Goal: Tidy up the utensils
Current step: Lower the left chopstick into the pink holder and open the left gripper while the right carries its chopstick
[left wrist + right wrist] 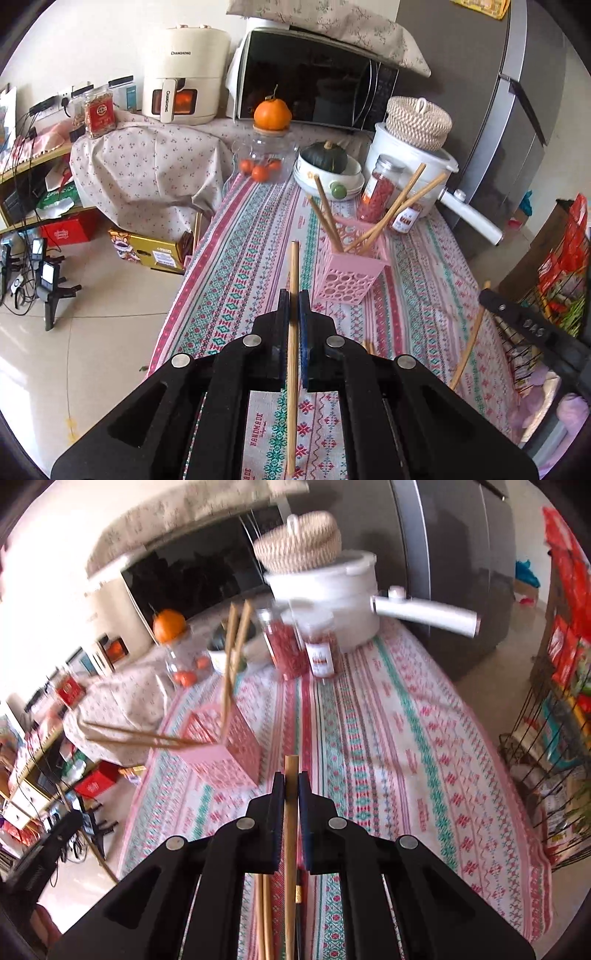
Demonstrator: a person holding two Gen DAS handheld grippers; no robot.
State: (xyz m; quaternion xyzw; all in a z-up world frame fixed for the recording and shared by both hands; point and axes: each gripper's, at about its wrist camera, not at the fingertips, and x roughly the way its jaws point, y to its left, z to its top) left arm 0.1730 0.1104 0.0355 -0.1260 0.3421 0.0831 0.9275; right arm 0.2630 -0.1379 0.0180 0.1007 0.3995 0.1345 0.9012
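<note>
My left gripper [294, 295] pinched one chopstick [293, 266]; right gripper [291, 777] pinched another chopstick [291, 771]. Bench cloth [258, 236] read "HANDMADE"; air fryer [184, 70] read "CHANGHONG".

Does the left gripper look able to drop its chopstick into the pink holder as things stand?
Probably yes: the left gripper grips a chopstick, and bare tablecloth separates it from the pink holder, whose top has room.

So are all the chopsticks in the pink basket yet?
Not yet. Four chopsticks already stand in the pink basket. The left gripper holds one chopstick and the right gripper holds another. More chopsticks still lie on the tablecloth.
</note>
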